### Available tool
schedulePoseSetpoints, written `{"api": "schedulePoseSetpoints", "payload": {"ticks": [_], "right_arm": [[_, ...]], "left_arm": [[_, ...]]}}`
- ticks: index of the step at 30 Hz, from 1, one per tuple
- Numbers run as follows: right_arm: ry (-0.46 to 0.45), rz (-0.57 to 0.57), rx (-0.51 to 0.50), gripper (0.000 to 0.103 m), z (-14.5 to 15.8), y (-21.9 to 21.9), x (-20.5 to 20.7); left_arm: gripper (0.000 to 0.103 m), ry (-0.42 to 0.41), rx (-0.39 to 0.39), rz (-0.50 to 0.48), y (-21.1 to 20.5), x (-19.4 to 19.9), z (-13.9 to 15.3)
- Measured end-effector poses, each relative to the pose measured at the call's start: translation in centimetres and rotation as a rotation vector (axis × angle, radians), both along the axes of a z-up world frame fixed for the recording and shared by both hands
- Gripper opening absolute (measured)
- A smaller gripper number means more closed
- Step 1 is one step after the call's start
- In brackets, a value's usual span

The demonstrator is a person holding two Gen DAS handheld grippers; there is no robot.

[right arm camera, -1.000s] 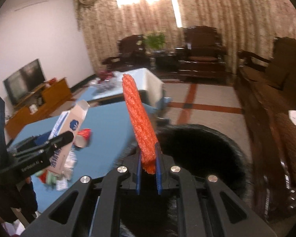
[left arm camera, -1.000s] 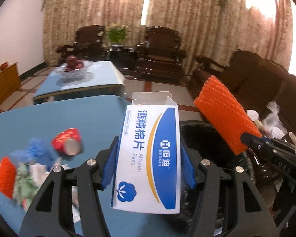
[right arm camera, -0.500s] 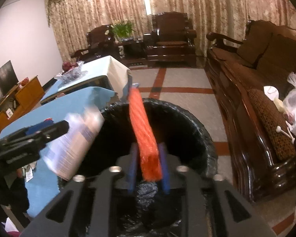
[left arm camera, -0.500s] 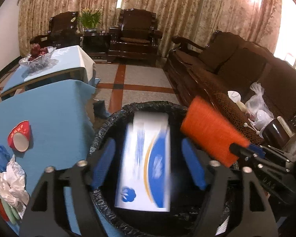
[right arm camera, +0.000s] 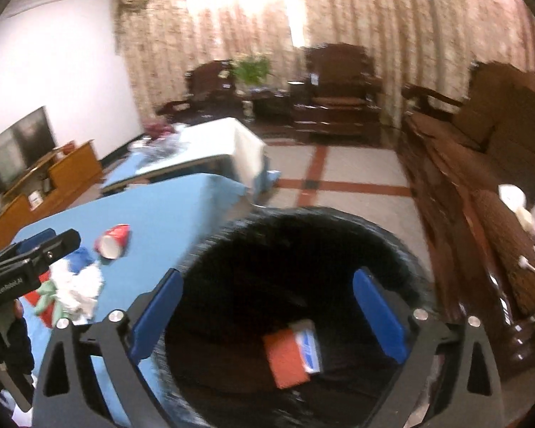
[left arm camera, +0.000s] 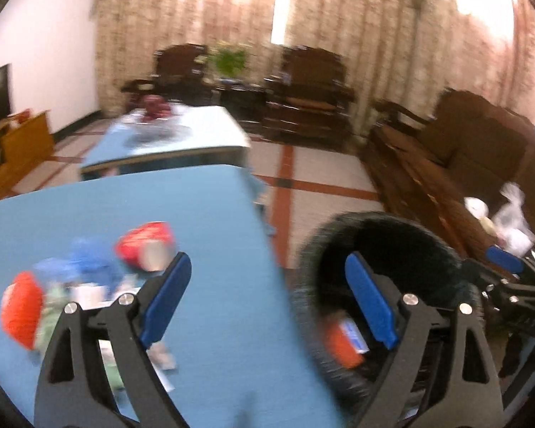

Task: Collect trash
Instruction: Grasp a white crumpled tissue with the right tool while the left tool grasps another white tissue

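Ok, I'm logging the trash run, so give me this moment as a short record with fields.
bin: black-lined, beside the blue table
in bin: orange net and white-blue box, lying together at the bottom
left gripper: jaws opening, nothing between them
right gripper: over the bin, jaws opening, nothing between them
on table: red cup on its side, pile of wrappers
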State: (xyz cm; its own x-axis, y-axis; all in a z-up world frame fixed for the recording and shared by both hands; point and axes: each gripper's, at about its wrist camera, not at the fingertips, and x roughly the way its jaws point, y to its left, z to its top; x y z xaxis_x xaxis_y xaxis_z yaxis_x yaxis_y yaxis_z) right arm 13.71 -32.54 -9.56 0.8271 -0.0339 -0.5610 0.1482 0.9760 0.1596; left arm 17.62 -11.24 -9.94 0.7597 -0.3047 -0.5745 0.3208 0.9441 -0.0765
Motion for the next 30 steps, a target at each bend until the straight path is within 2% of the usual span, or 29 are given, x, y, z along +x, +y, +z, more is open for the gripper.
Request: {"api": "schedulePoseSetpoints", "payload": {"ticks": [8,13,15,23,28,30], "right_arm": [[-0.063,0.205,0.024,0.095,0.0,10.0,4.4],[-0.121,0.298,-0.001,0.095,-0.9,16.0,6.3],[-0.116,0.334,0.004,0.094,-1.8,18.3,7.3],[-0.019,0.453,-0.009,0.082,-6.0,24.6,10.5],[0.017,0.500,-0.034,0.077,-7.7,26.9,11.0],[0.033,0.514,-0.040,0.072,-8.4,27.6,11.1]], "left_arm": [[0.086,-0.081,0.066,0.273,12.5,-1.2,0.9],[0.086,-0.079,0.087,0.380,17.5,-1.9,-0.2],[0.086,-0.071,0.082,0.412,19.2,-2.1,-0.8],[0.086,-0.034,0.085,0.473,22.7,-1.6,-3.0],[0.084,-0.015,0.098,0.484,23.2,-1.6,-4.6],[0.082,-0.002,0.097,0.490,23.8,-1.4,-5.1]]}}
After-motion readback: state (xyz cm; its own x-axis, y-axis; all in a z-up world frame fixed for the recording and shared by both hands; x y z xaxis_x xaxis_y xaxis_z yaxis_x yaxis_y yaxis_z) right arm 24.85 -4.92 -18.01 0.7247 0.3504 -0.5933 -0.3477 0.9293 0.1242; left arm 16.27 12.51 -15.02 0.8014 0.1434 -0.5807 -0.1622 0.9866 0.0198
